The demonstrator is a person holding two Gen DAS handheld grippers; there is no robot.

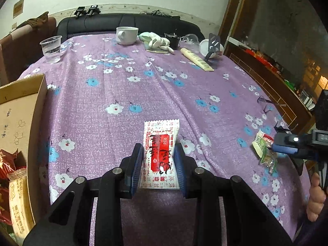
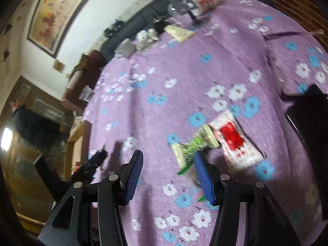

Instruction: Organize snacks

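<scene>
Clamping red-white packet (image 1: 161, 153) "ENDS WELL" in left gripper (image 1: 158, 153) | right gripper (image 2: 168, 160) agape, empty

Cloth, card and glossy wrappers

A woven, matt purple floral cloth (image 1: 127, 86) covered the counter; the red-and-white snack packet (image 1: 161, 151) was shiny plastic film, the box (image 1: 20, 110) plain brown cardboard, the cup (image 1: 50, 49) clear plastic, the mug (image 1: 126, 35) glazed white, and the jaws' blue pads (image 1: 137, 164) ribbed.

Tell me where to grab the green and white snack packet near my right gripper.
Grip the green snack packet across its narrow middle, coming down from above. It lies flat on the tablecloth, overlapping the red and white packet, so clamp toward its free near end. The right gripper stands open.
</scene>
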